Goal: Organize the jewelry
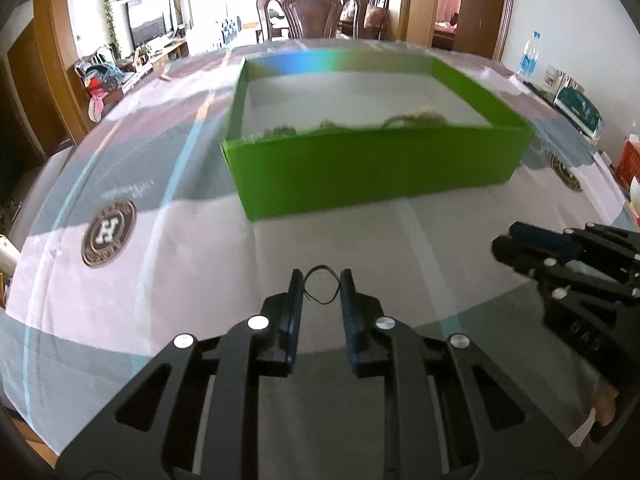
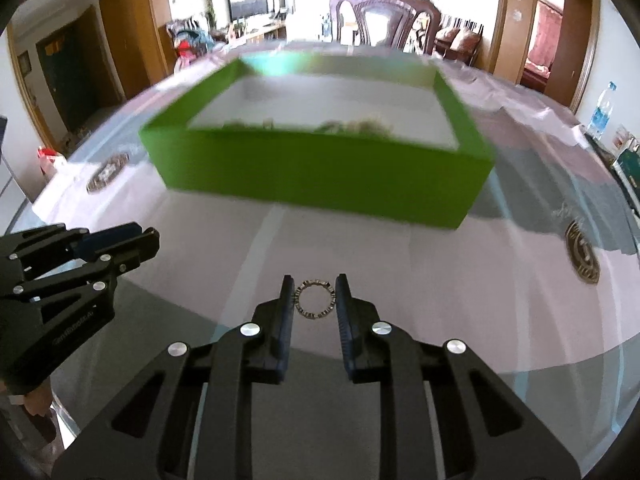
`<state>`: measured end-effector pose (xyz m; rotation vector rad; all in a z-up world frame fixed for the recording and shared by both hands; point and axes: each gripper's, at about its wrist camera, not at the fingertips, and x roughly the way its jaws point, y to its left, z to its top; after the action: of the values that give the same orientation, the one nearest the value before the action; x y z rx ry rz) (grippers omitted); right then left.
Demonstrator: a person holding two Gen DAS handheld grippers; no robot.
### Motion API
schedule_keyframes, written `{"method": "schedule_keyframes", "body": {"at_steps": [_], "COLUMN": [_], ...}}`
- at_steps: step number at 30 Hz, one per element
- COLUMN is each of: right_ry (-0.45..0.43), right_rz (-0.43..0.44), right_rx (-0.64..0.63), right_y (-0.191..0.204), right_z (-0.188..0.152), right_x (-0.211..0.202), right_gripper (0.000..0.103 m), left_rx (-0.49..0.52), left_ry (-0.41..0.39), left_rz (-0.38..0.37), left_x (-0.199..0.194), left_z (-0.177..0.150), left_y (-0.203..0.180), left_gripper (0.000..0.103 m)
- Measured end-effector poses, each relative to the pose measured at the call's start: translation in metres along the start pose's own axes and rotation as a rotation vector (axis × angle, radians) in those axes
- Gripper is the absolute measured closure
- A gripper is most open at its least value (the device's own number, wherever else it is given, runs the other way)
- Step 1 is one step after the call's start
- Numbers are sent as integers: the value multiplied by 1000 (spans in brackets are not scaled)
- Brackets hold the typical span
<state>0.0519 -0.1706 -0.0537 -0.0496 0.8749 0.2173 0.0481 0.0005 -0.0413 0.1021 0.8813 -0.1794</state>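
Note:
A green open box (image 1: pixel 372 172) stands on the table ahead, with several blurred pieces of jewelry (image 1: pixel 416 118) lying inside near its front wall. My left gripper (image 1: pixel 320 280) is shut on a thin dark band loop (image 1: pixel 320 286), held between its fingertips above the cloth. My right gripper (image 2: pixel 314 286) is shut on a beaded ring bracelet (image 2: pixel 314 299), held edge to edge between its fingertips. The box also shows in the right wrist view (image 2: pixel 320 176). Each gripper shows in the other's view, the right one (image 1: pixel 560 256) and the left one (image 2: pixel 80 256).
The table carries a pale cloth with round logos (image 1: pixel 108 232) and light blue stripes. A dark wooden chair (image 1: pixel 312 12) stands behind the table. A water bottle (image 1: pixel 528 56) and boxes (image 1: pixel 576 108) sit at the far right edge.

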Motion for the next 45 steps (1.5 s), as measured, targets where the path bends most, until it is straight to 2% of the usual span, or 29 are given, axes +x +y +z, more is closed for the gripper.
{"method": "schedule_keyframes", "body": {"at_steps": [5,8,11,14,16,19,24,25,26,27,29,31,32,33,39,41,45], "right_ry": [-93,-156,-178,-138,-84,-7,19,12,8,2,-19,-39,-51,-65,-209,-241,-249], "right_rz": [-17,-31,-21,-6,-6,-12,-18,-19,-23,-32,-40,-43,-45,-49,-91,-89,-94], "right_rx": [12,16,36,64,86,110,120,119,119,121,128,134,138,141,121,115,134], "right_y": [-14,-22,-31,-37,-41,-43,-42,-43,-42,-43,-45,-47,-47,-48,-37,-31,-26], "right_z": [33,62,96,121,130,134,128,127,127,127,126,125,123,121,84,62,29], "right_x": [-28,-38,-32,-4,22,62,81,81,80,78,70,59,49,40,-31,-47,-58], "right_gripper": [82,82,82,82,82,82,81,78,67,58,54,51,46,37,16,15,14], "left_rx": [-4,-5,-12,-30,-47,-66,-88,-91,-92,-93,-87,-79,-77,-77,-80,-85,-87], "left_ry": [-84,-158,-186,-168,-125,-63,-24,-27,-34,-43,-72,-100,-119,-143,-294,-320,-305], "left_rz": [3,31,7,0,-2,24,19,21,24,32,53,59,69,84,166,183,166], "left_x": [-22,-34,-29,-6,21,54,77,77,77,75,67,54,44,33,-34,-50,-66], "left_z": [33,65,103,131,144,150,144,144,143,143,142,140,138,133,92,71,37], "left_y": [8,13,17,20,24,28,31,31,32,32,31,31,31,31,27,22,13], "left_gripper": [84,84,84,84,84,84,83,75,63,57,52,47,40,38,19,16,13]}}
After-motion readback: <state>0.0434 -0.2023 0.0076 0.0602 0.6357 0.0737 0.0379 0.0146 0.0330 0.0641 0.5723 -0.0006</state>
